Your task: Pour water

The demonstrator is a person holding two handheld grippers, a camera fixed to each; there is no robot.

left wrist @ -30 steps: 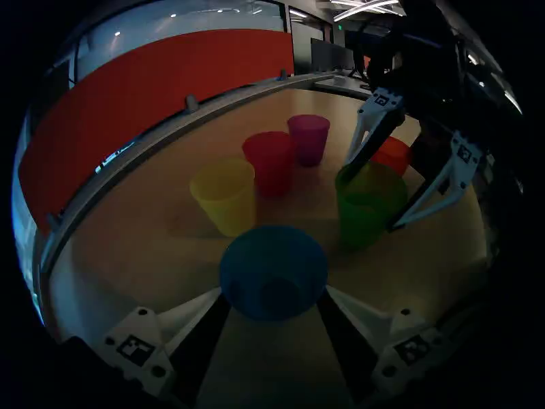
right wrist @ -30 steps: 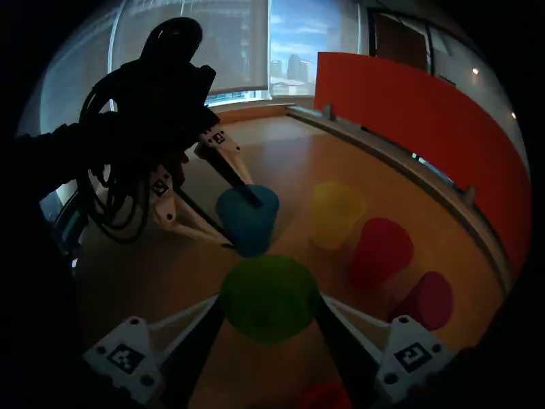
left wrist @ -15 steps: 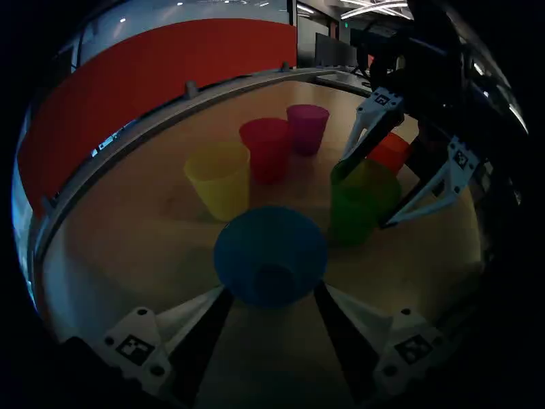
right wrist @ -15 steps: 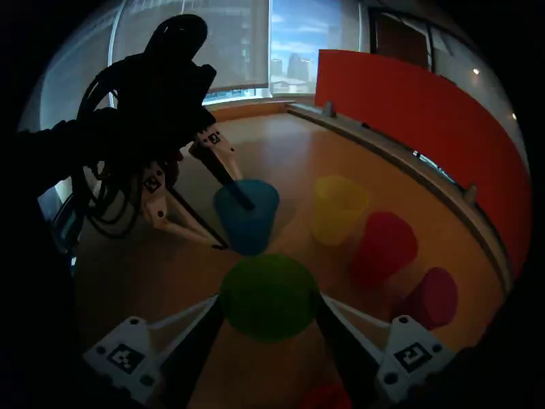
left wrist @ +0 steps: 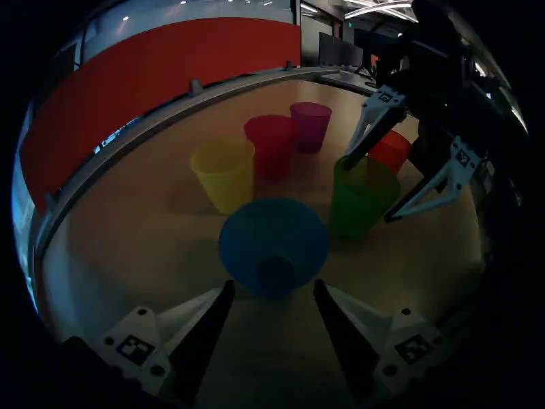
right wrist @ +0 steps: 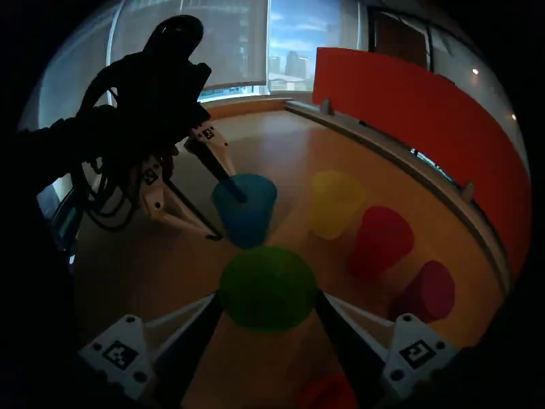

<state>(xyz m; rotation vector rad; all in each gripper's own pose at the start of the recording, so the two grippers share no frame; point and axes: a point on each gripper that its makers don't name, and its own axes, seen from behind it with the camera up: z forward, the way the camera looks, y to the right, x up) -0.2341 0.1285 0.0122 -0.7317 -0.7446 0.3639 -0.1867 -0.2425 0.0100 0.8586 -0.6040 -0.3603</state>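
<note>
A blue cup (left wrist: 272,242) sits between the fingers of my left gripper (left wrist: 272,286), which is shut on it; I look into its mouth and make out no water in the dim light. In the right gripper view the same blue cup (right wrist: 244,208) is held by the left gripper (right wrist: 229,218) over the table. My right gripper (right wrist: 267,296) is shut on a green cup (right wrist: 267,288). Seen from the left gripper view, the green cup (left wrist: 357,198) and the right gripper (left wrist: 368,192) are just right of the blue cup.
On the wooden table (left wrist: 136,232) stand a yellow cup (left wrist: 223,174), a red cup (left wrist: 271,144), a magenta cup (left wrist: 310,126) and an orange cup (left wrist: 390,151). A red partition (left wrist: 157,61) runs along the table's far edge. A dark arm with cables (right wrist: 136,116) holds the left gripper.
The blue cup has tipped forward in my left gripper and shows more of its inside. Both held cups have shifted slightly; the standing cups have not moved.
</note>
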